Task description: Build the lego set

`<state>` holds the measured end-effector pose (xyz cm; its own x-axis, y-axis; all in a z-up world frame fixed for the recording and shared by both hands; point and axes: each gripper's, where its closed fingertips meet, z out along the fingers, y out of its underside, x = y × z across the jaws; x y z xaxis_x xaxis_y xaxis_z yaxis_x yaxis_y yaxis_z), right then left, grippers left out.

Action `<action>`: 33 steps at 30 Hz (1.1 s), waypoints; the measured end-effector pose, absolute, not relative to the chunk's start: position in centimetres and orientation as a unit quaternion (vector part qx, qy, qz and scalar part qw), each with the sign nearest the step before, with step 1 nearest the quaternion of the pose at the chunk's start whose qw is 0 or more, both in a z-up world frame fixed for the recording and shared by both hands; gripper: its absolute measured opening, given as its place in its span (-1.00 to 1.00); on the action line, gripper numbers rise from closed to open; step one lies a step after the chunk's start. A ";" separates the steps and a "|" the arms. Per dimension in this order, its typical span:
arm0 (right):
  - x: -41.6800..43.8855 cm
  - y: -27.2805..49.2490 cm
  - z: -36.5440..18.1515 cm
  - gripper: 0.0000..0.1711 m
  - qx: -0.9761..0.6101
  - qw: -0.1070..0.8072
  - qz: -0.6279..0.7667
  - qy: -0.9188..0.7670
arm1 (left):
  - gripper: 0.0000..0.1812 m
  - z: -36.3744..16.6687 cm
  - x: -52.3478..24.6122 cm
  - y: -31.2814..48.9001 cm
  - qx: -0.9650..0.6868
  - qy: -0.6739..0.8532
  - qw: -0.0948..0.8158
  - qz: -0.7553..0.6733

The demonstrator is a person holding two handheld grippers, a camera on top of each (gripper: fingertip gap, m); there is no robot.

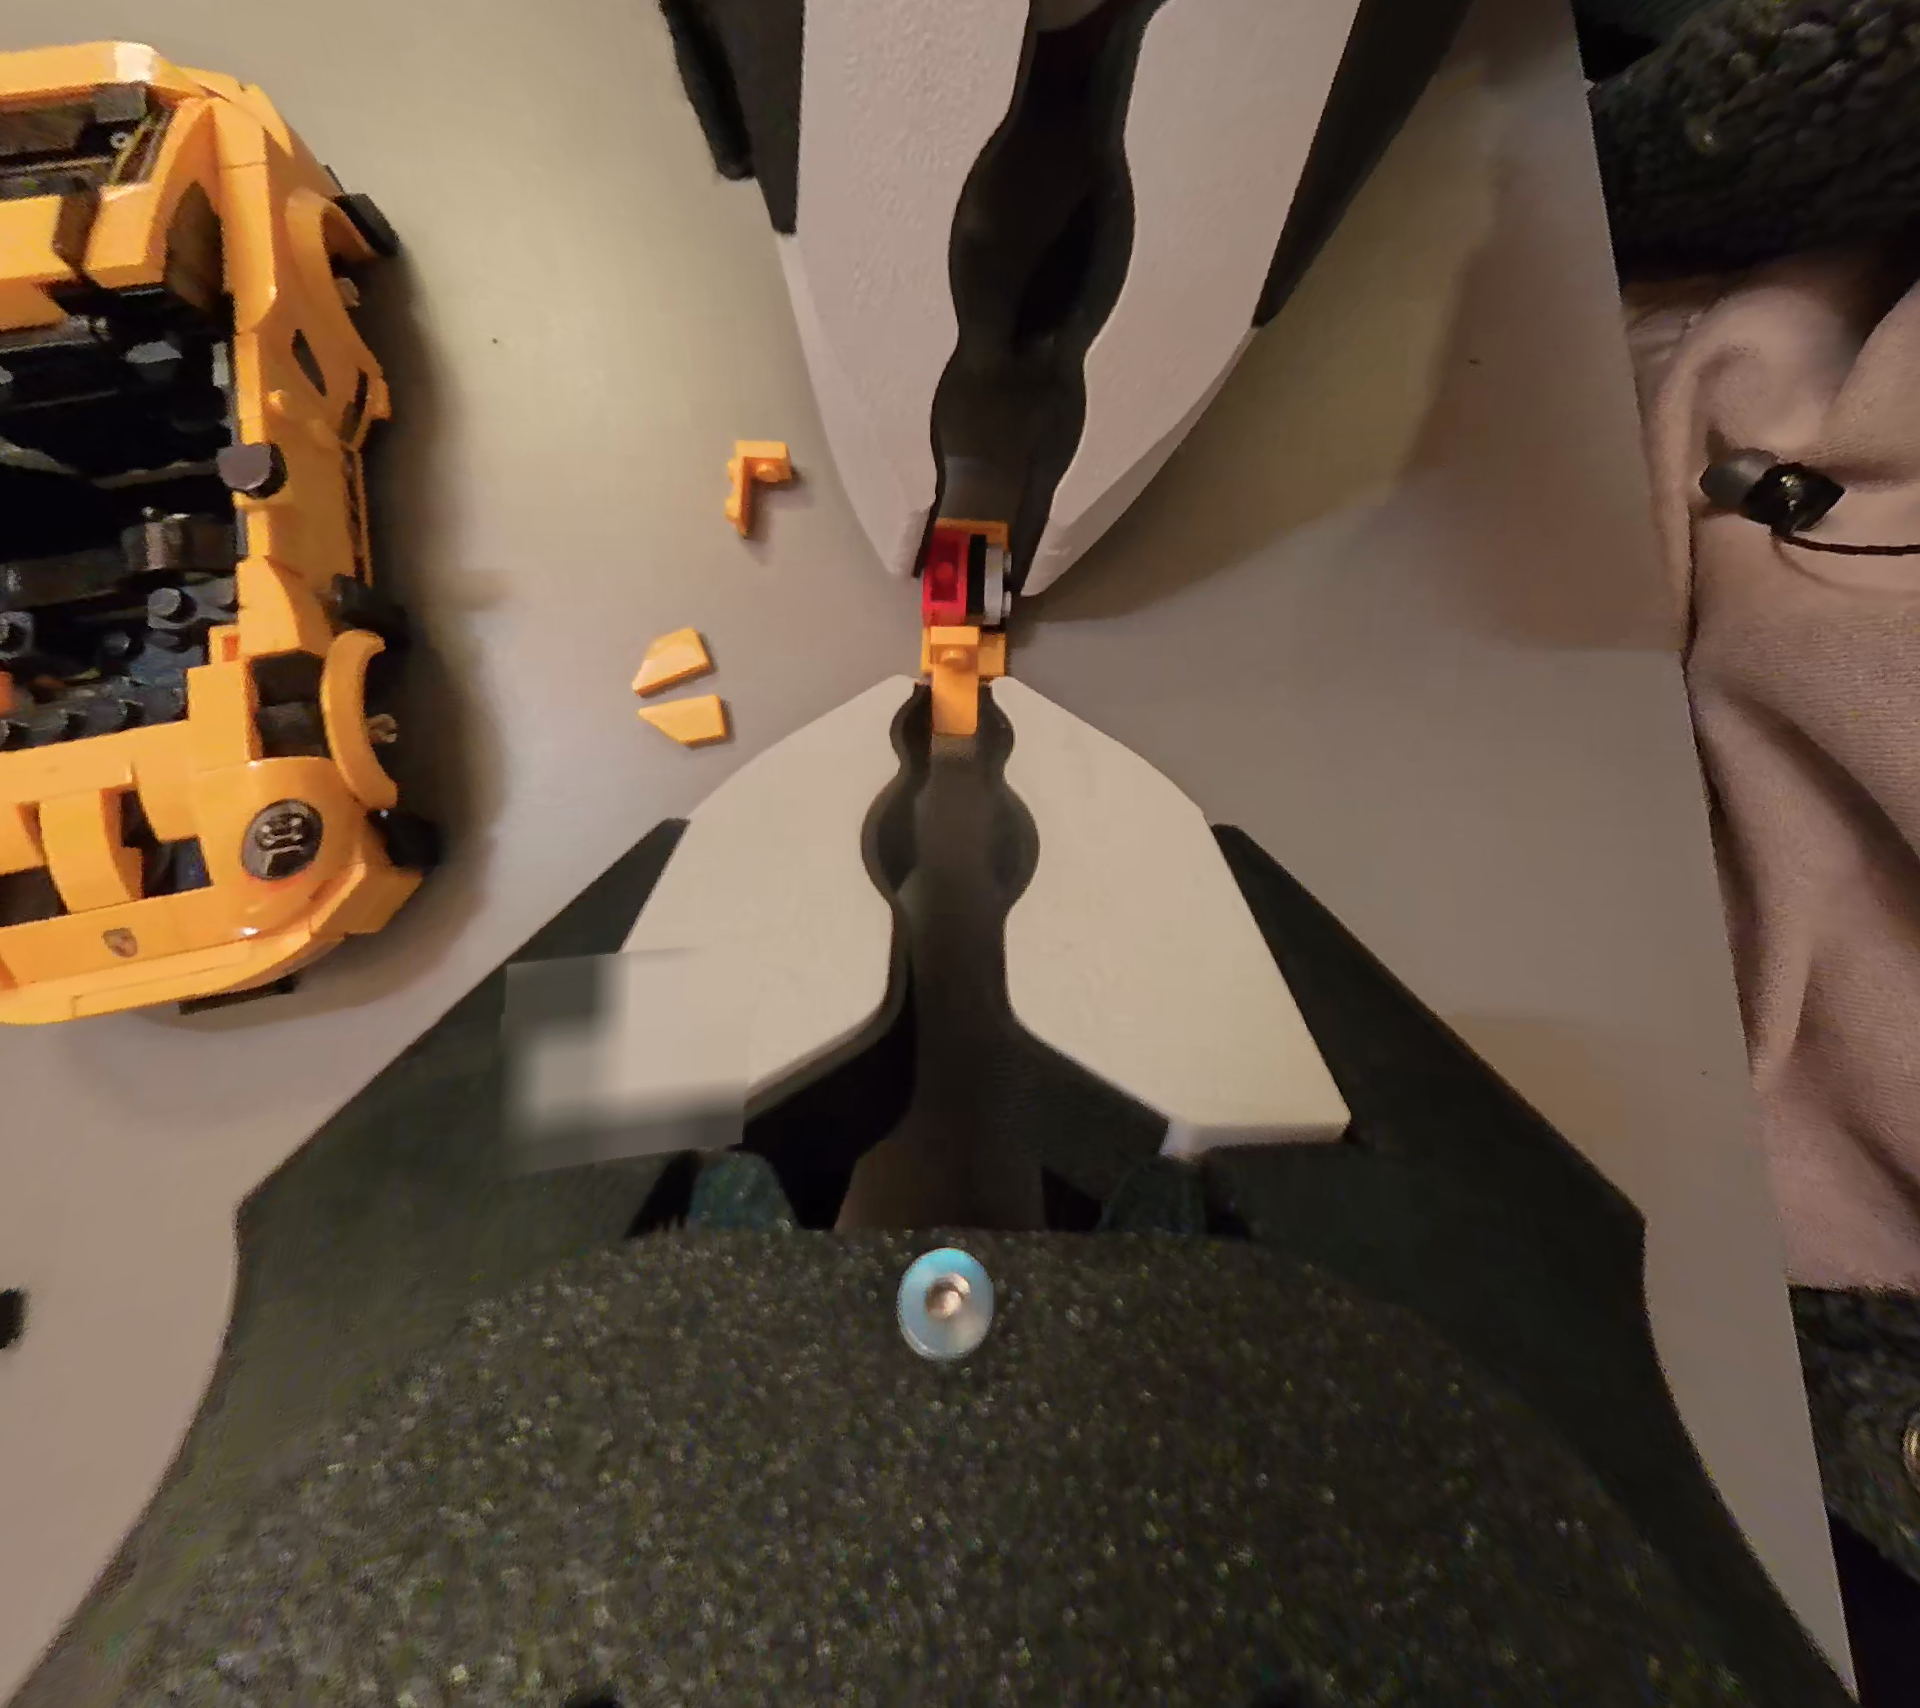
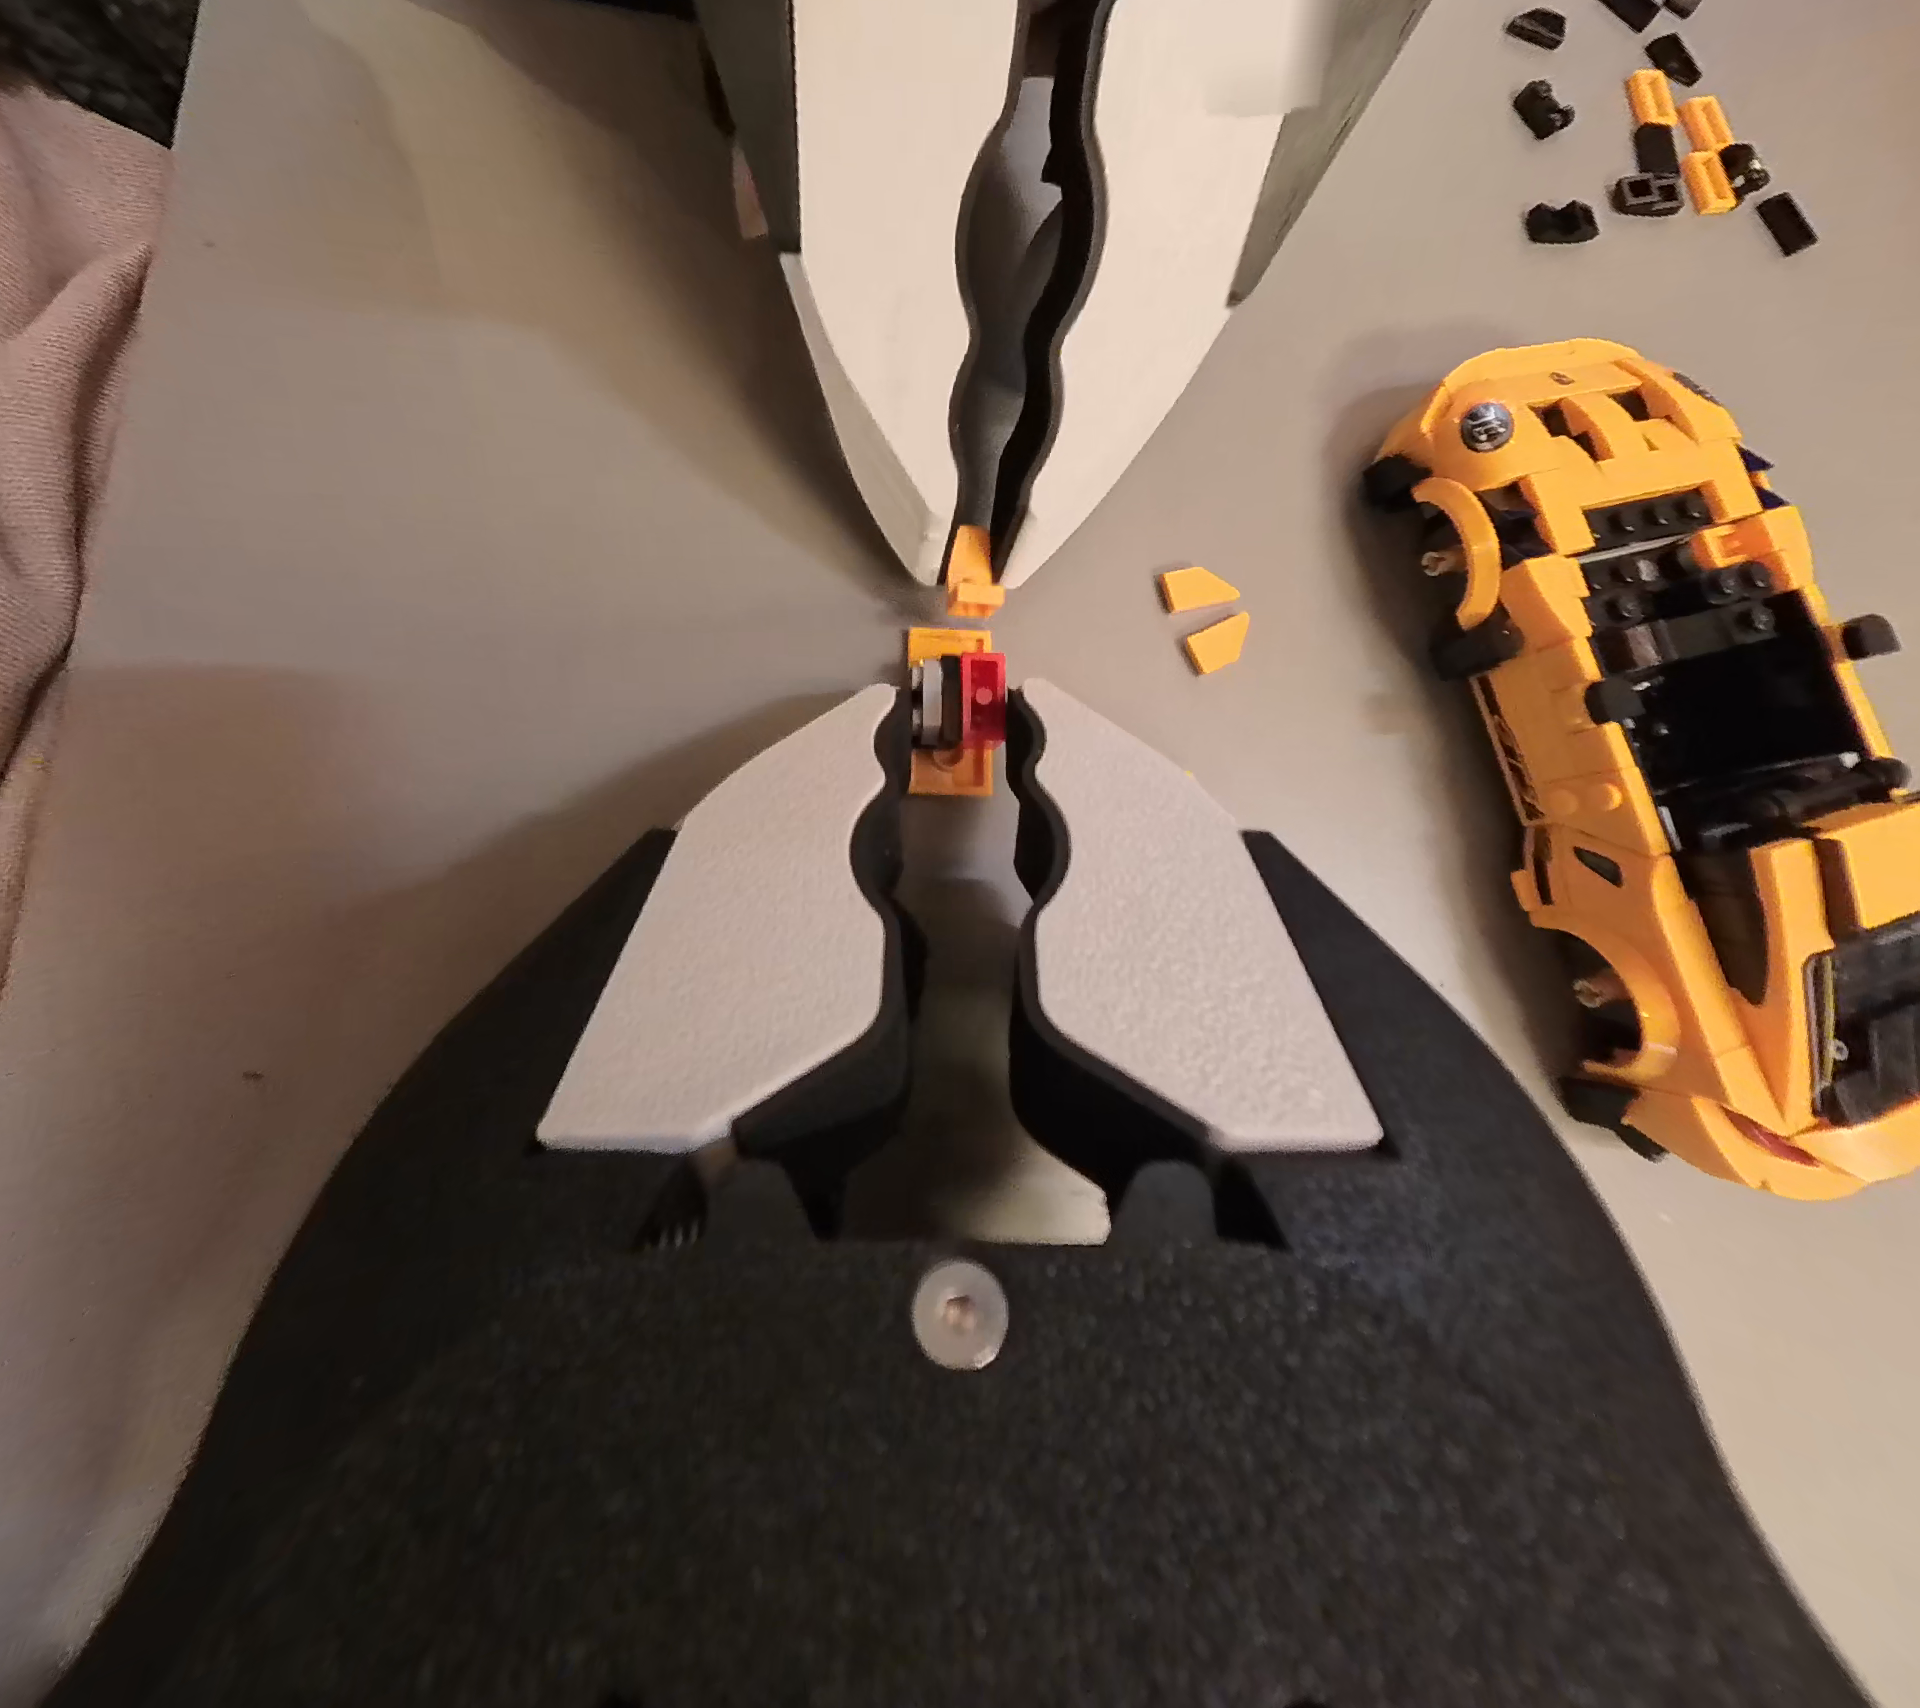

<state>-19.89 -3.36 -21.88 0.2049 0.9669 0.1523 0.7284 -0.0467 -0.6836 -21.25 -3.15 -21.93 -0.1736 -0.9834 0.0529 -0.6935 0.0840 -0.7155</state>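
In the left wrist view my left gripper (image 1: 956,694) is shut on a small orange piece (image 1: 958,671). Facing it from above, my right gripper (image 1: 971,559) is shut on a small red, black, grey and orange sub-assembly (image 1: 961,583). The two parts meet tip to tip above the table. In the right wrist view my right gripper (image 2: 956,708) holds the sub-assembly (image 2: 961,702), and my left gripper (image 2: 971,565) holds the orange piece (image 2: 971,583), with a thin gap between the parts. The part-built orange and black car (image 1: 208,536) (image 2: 1662,775) lies on the table beside the grippers.
Two orange wedge pieces (image 1: 681,687) (image 2: 1205,614) and an orange bracket (image 1: 756,479) lie between the grippers and the car. A heap of black and orange pieces (image 2: 1662,110) lies beyond the car. A person's beige garment (image 1: 1818,723) hangs at the table edge. Less than 4 cm separates the two grippers' tips.
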 end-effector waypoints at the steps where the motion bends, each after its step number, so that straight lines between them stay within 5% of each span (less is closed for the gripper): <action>1: -19.8 -3.2 -21.9 -0.80 -0.702 0.334 0.177 -0.603 | -0.92 -21.9 -21.2 -3.1 -0.601 0.697 0.232 -0.316; 33: -19.3 -2.3 -22.3 -0.80 -0.708 0.333 0.165 -0.600 | -0.92 -19.0 -20.9 -0.9 -0.633 0.605 0.263 -0.405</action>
<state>-19.27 -2.34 -22.28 0.2254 0.9601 0.1655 0.7404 -0.0584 -0.6696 -20.93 -0.89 -18.97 -0.0601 -0.9791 0.1942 -0.5530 -0.1293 -0.8231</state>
